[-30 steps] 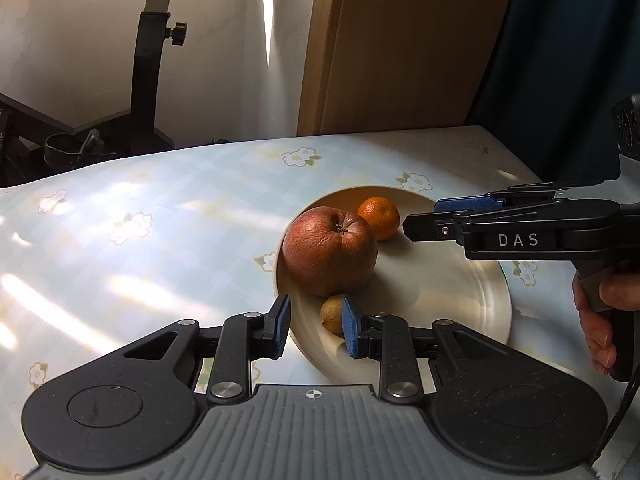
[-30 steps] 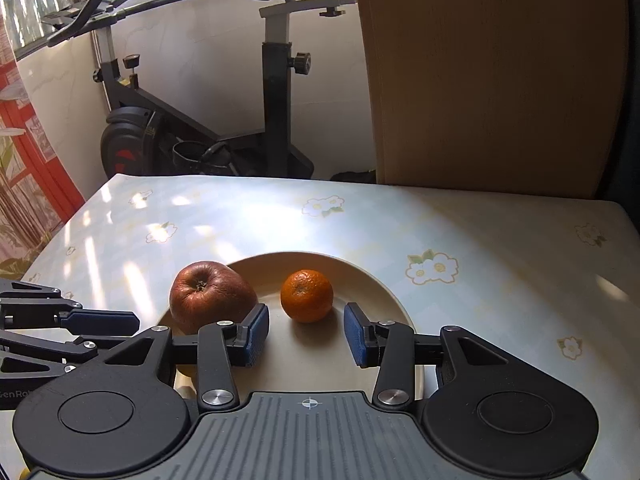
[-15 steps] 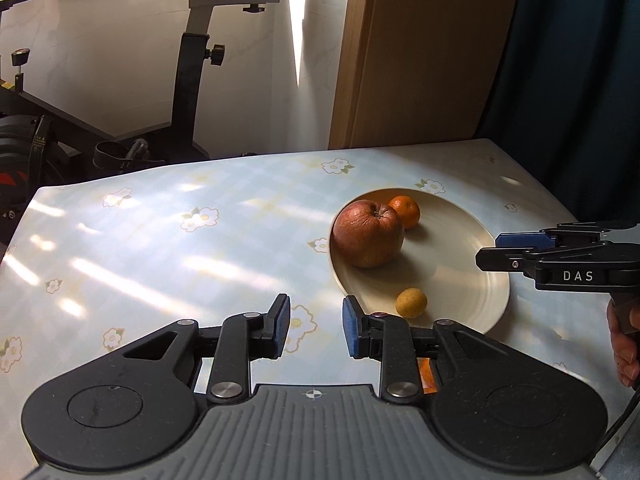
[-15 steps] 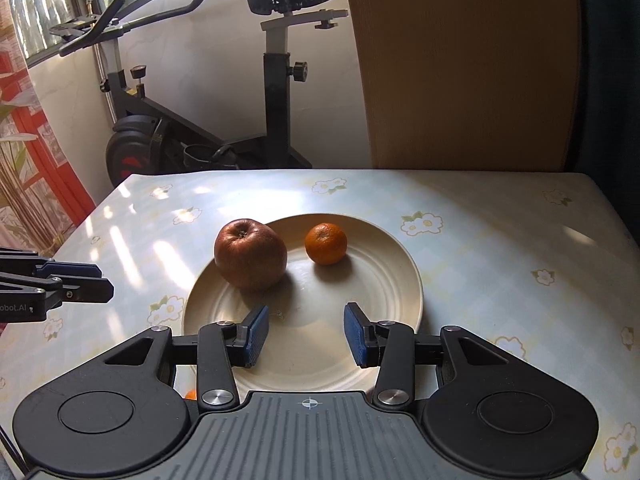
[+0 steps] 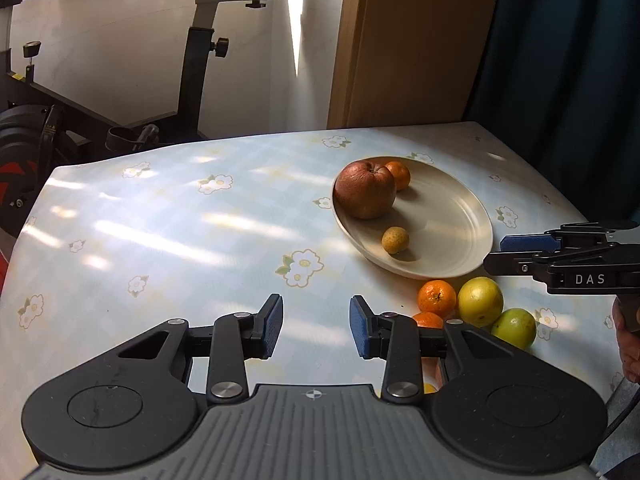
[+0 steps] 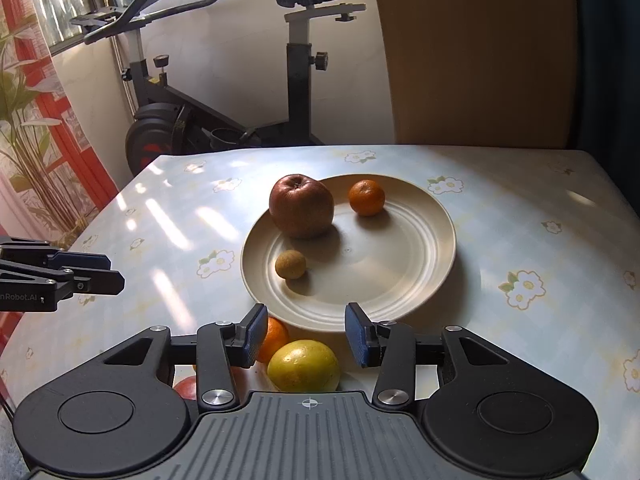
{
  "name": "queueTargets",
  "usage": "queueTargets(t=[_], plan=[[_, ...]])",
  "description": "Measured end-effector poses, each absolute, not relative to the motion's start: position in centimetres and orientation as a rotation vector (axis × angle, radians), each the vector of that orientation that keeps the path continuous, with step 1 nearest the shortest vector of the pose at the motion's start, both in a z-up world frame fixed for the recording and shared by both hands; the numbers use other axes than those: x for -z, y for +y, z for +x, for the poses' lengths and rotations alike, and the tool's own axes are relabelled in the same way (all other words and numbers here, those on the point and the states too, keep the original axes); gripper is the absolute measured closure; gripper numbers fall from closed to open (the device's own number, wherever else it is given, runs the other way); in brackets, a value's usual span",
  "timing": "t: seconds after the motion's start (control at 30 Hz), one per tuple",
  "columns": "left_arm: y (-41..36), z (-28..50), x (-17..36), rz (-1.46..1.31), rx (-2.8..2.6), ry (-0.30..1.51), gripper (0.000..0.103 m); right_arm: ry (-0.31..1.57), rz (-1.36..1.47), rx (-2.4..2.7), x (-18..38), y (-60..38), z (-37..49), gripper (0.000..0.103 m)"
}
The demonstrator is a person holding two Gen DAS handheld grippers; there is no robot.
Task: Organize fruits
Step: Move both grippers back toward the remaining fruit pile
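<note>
A cream plate (image 6: 420, 280) is seen on the flower-patterned table (image 5: 180, 216), and three fruits lie in it: a red apple (image 6: 301, 206) at the far left, a small orange (image 6: 366, 197) beside it at the far rim, and a small brownish-yellow fruit (image 6: 291, 264) nearer the front. Off the plate, by its near rim, an orange (image 5: 437, 298), a yellow citrus (image 5: 480, 301) and a green citrus (image 5: 514, 327) are clustered touching one another; a further orange behind the left claw is only partly seen. The left claw (image 5: 316, 326) has just been opening and stands apart over bare table, nothing between its pads. The right claw (image 6: 306, 334) is held apart above the yellow citrus, apparently not pressing it.
</note>
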State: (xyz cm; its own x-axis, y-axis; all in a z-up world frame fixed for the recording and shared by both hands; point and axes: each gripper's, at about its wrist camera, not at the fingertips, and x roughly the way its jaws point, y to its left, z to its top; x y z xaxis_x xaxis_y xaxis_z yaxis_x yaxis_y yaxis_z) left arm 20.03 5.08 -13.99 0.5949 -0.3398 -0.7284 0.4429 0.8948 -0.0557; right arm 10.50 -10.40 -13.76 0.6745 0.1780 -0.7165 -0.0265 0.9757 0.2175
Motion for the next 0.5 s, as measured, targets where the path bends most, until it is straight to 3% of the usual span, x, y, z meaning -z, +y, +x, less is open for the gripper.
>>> queueTargets(t=[0.5], plan=[[5.2,18.3,15.4,0.117,0.516,0.843,0.065,0.871,0.197,-0.164,13.1,-8.1,6.6,0.055]])
